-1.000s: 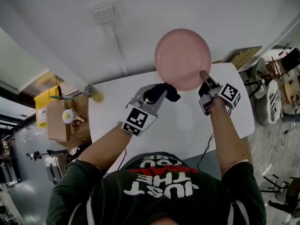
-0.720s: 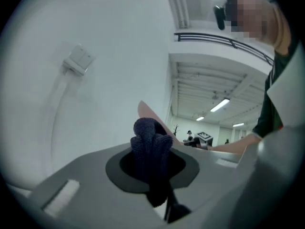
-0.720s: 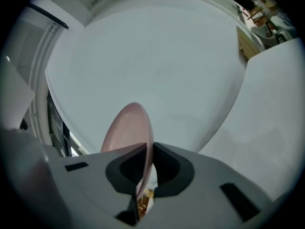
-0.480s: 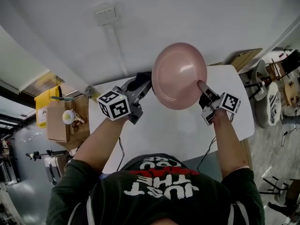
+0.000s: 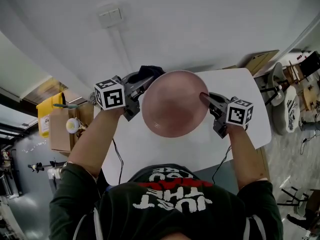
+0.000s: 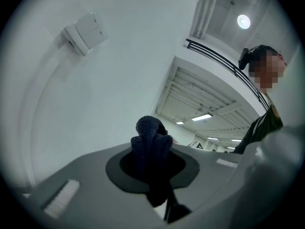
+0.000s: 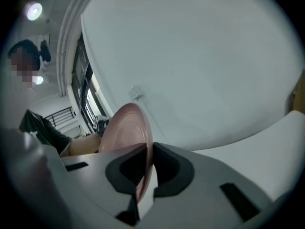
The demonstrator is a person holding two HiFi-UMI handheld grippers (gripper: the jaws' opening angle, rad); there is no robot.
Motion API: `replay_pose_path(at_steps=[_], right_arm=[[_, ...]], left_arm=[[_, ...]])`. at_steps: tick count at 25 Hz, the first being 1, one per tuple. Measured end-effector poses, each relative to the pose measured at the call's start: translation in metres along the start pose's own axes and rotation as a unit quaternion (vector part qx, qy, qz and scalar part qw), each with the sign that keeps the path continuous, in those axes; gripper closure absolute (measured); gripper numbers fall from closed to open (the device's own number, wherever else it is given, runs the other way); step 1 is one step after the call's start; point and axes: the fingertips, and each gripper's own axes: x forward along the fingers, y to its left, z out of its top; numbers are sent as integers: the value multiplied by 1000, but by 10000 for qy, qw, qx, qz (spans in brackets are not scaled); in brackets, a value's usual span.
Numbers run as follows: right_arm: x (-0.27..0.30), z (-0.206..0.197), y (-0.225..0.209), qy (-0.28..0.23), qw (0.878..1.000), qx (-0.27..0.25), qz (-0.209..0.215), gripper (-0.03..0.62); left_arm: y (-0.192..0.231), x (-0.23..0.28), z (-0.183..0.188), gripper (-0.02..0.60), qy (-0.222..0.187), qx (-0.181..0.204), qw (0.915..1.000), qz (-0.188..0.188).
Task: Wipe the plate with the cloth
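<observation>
A pink plate hangs in the air above the white table, its face turned up toward the head camera. My right gripper is shut on the plate's right rim; in the right gripper view the plate stands edge-on between the jaws. My left gripper is shut on a dark blue cloth, which sits at the plate's upper left edge. In the left gripper view the bunched cloth sticks out past the jaws, with no plate in sight.
A cardboard box with a yellow container stands left of the table. A small jar sits at the table's left corner. Chairs and clutter lie off to the right. A wall switch is mounted above.
The plate came down and left toward me, tipping its face toward the camera. My left gripper swung up and left with the cloth, from under the plate to its left edge.
</observation>
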Motion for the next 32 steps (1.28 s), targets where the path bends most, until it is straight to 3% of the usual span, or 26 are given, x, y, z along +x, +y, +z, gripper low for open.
replay_pose_path(at_steps=[5,10,13,17,20,21,23,27,29,32], right_arm=[[12,-12,17,526,9955,-792,-55,576],[25,-23,32,875,9855,-1452,-26,576],[35,-30,40,1147,9769,-1800,-7,576],[51,-42,52,1461,9671,-2081,13,576],[60,-48,52,1526,9674,-2019,6,576],[61,-50,49,1491,9701,-1913,2,576],[59,-48,35,1302,9801,-1497,-76,576],[41,-31,-32,537,9948,-34,-868,576],[26,-20,-71,-46,9859,959,-1371,577],[6,0,-112,-1068,9522,2200,-1831,576]], left_arm=[[-17,24,-9,529,918,316,9935,-587],[-36,46,-36,529,1903,440,9741,-1135],[-50,59,-54,529,2521,648,9543,-1468],[-64,73,-77,529,3312,1011,9217,-1749],[-69,81,-93,529,3757,1569,8980,-1670],[-68,85,-94,529,3803,1802,8936,-1559],[-61,91,-83,529,3610,2209,8980,-1205],[-55,93,-13,529,2442,2902,9251,-195],[-61,86,13,529,1902,3139,9299,239],[-76,77,13,529,1357,3164,9371,570]])
